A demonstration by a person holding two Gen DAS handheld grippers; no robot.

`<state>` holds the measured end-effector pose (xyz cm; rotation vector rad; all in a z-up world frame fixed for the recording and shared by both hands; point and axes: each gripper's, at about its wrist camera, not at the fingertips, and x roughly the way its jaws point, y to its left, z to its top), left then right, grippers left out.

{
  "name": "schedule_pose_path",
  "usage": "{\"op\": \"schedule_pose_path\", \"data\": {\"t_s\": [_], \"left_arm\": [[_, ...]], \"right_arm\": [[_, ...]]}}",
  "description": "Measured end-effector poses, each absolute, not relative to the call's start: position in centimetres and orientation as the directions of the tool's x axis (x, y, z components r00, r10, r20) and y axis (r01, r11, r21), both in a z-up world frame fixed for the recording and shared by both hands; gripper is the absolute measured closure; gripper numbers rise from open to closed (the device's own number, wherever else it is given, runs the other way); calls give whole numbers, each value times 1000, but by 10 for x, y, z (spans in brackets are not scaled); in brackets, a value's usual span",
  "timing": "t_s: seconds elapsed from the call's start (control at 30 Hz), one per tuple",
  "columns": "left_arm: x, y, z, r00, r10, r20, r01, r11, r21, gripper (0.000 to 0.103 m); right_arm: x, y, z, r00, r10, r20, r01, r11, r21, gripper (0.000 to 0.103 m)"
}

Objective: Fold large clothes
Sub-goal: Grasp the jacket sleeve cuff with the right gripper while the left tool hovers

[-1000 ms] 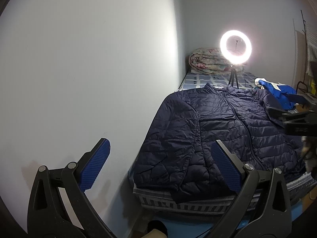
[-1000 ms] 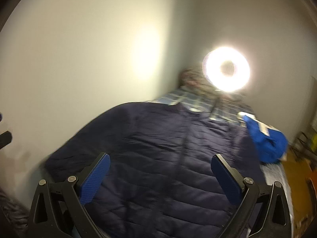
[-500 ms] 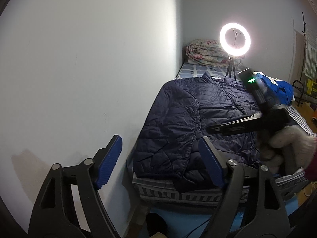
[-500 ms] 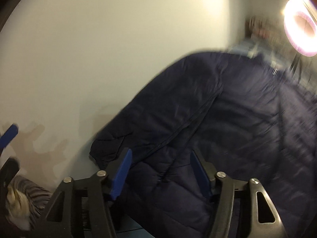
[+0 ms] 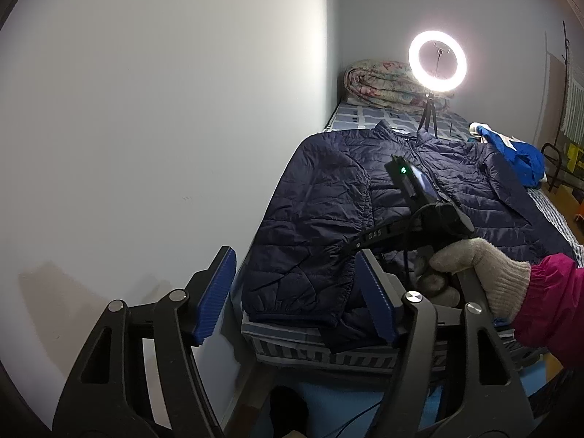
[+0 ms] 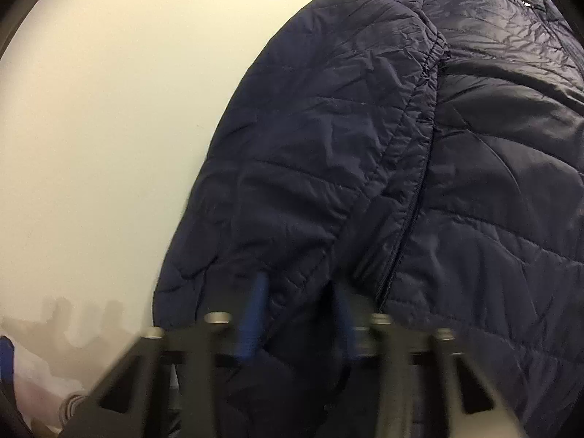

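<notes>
Your navy quilted jacket (image 5: 383, 197) lies spread flat on the bed (image 5: 368, 118), front up, collar toward the far end and hem at the near edge, with one sleeve lying along the side next to the white wall (image 5: 146, 127). Your left claw (image 5: 295, 299) hangs in the air short of the bed's near corner, its jaws closing yet well apart, with nothing between the blue pads (image 5: 215, 292), so it grips nothing. Your right claw (image 6: 297, 314) is down at the jacket's near hem, by the cuff of the wall-side sleeve; its jaws are closing and a fold of the navy fabric sits between the pads (the right wrist view is smeared there, so you cannot tell for certain that the pads already press on the cloth). In the left wrist view your right hand (image 5: 478, 277), in a pale knitted glove with a pink sleeve (image 5: 551, 303) behind it, holds that claw's handle over the jacket's lower front. At the far end of the bed a lit ring light (image 5: 437, 60) stands on a small tripod, with a rolled floral quilt (image 5: 383, 84) behind it against the wall. A bright blue garment (image 5: 518, 157) lies bunched by the jacket's other sleeve, at the bed's open side.
</notes>
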<state>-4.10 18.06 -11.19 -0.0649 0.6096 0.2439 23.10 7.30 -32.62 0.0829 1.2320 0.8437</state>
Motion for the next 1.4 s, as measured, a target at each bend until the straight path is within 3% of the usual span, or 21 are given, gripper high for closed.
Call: {"op": "schedule_pose_path", "data": {"t_s": [0.03,0.1,0.3,0.47,0.57,0.63,0.77,0.83,1.07,1.4], "left_arm": [[-38,180,-112,790,205,-578,-244,970,10,36],[-33,178,-111,788,198,-584,-238,971,7,37],[-24,169,-104,797,191,-572,-219,975,21,38],[-14,167,-101,793,195,-577,-218,976,29,38],[-10,167,-99,793,193,-578,-217,976,29,38],[-7,169,-96,795,196,-574,-220,975,27,38],[-2,172,-96,794,197,-575,-234,972,10,38],[2,173,-99,789,191,-585,-236,972,-2,38],[20,168,-104,761,165,-628,-218,976,-8,38],[42,175,-106,743,169,-648,-232,973,-13,38]], "right_arm": [[232,70,-324,76,620,-781,-515,695,501,99],[234,63,-313,91,636,-767,-515,689,510,102],[239,26,-272,182,625,-759,-551,704,448,103],[244,-19,-253,286,531,-798,-544,775,321,103],[239,-37,-249,316,472,-823,-548,799,248,84],[219,-40,-243,330,509,-795,-597,765,242,68],[169,-30,-227,280,601,-749,-781,596,187,60],[133,-19,-227,228,605,-763,-867,482,123,44],[74,14,-267,207,452,-868,-954,290,-76,36],[124,29,-300,176,448,-876,-938,348,-10,36]]}}
